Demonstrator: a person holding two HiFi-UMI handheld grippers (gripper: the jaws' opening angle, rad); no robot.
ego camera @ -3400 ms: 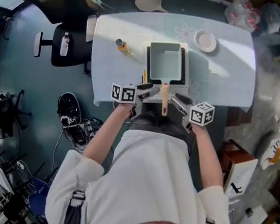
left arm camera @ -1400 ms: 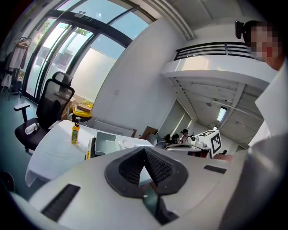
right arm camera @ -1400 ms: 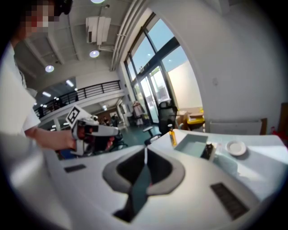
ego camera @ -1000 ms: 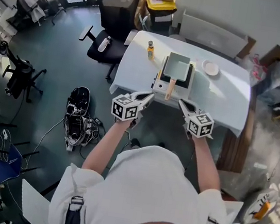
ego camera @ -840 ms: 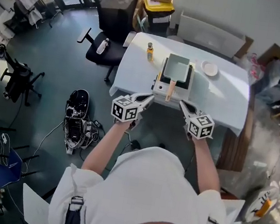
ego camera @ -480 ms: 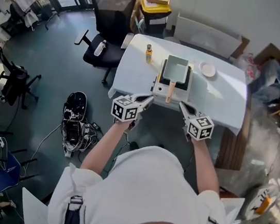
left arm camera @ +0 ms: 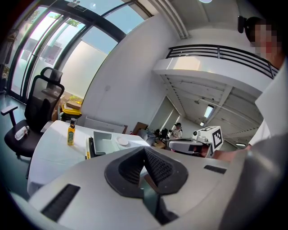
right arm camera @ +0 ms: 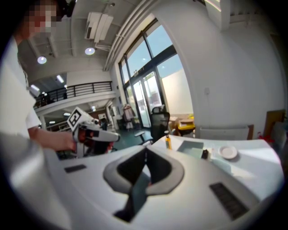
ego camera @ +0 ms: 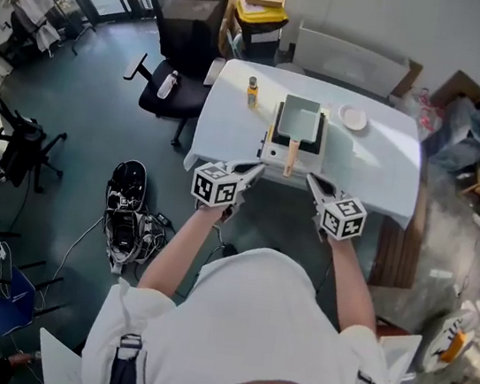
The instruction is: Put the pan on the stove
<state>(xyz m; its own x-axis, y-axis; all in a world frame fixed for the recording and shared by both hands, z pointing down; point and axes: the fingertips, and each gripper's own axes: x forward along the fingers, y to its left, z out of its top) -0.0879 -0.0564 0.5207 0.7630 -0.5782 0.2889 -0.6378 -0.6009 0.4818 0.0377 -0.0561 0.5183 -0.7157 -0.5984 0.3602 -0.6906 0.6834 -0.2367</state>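
Pale-green pan (ego camera: 299, 118) sits on stove (ego camera: 274, 153), handle (ego camera: 290, 157) toward me. My left gripper (ego camera: 257, 169) and right gripper (ego camera: 310, 180): jaws together, empty, near it. Placement looks done; I keep clear of handle.

Table (ego camera: 232, 123): white. Pan (ego camera: 300, 117): pale grey-green, with a tan handle. Stove (ego camera: 272, 154): white body, black top. Bottle (ego camera: 252, 91): yellow, dark cap. Plate (ego camera: 352, 117): white. Office chair (ego camera: 188, 13): black. Floor (ego camera: 78, 136): dark blue-grey. Left gripper (ego camera: 257, 169) and right gripper (ego camera: 311, 178): white cubes with black square markers. Pads (left arm camera: 157, 167): black, dimpled.
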